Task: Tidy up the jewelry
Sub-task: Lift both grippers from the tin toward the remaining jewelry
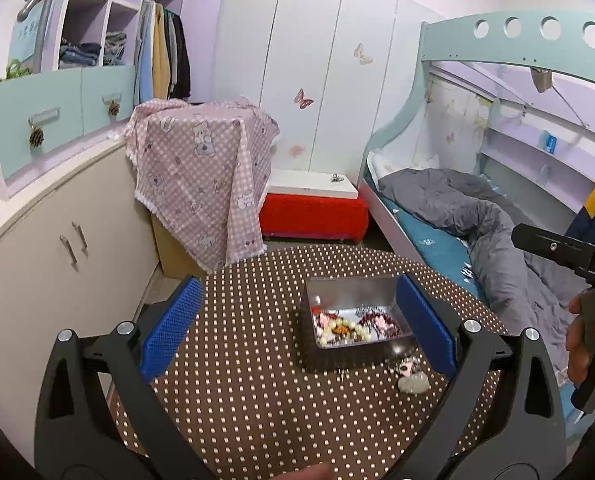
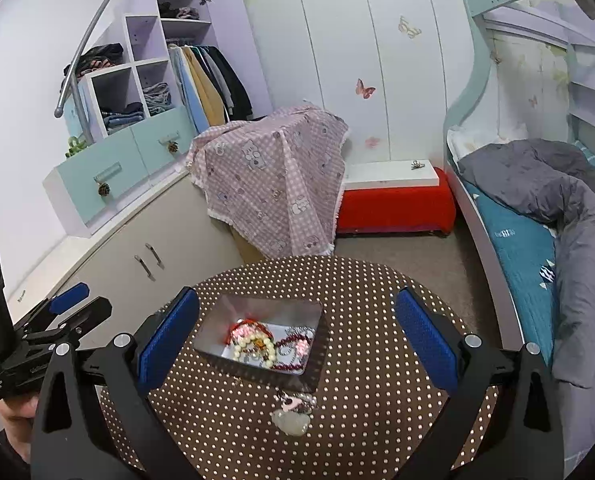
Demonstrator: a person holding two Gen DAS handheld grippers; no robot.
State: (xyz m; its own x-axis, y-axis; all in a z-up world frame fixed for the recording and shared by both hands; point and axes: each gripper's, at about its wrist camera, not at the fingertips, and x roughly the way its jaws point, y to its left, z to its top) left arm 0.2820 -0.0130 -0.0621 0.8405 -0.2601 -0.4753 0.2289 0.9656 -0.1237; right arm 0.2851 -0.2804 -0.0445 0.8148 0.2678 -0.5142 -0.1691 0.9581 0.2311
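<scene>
Brown polka-dot cloth covers a round table (image 1: 257, 400). Metal tin (image 1: 353, 312) sits on it, open-topped, at about 1 o'clock from the table's centre in the left wrist view. Inside the tin: a pearl bracelet (image 1: 347, 330), dark red beads (image 2: 293, 338), a pink charm, all tangled together. A loose pale pendant (image 1: 413, 383) with a small pink piece lies on the cloth just outside the tin, at 5 o'clock of it in the left view, at 6 o'clock in the right wrist view (image 2: 291, 420).

Left gripper (image 1: 297, 328): jaws wide apart, blue pads not touching anything; the tin shows between them but lower and beyond, right pad overlaps the tin's right wall in the picture only. Right gripper (image 2: 297, 336): jaws also spread wide, nothing pinched, tin seen between the pads, clear of both.

Right view shows the left gripper's body at 9 o'clock, held by a hand (image 2: 15, 420). Left view shows the other tool's black body at 3 o'clock with a hand (image 1: 585, 344) on its trigger.

Background: pink checked cloth (image 1: 205, 172) over a box at 12 o'clock, red bench (image 1: 313, 212) beside it, bed with grey duvet (image 1: 477, 216) at 2 o'clock, cabinet (image 1: 57, 248) at 9 o'clock.
</scene>
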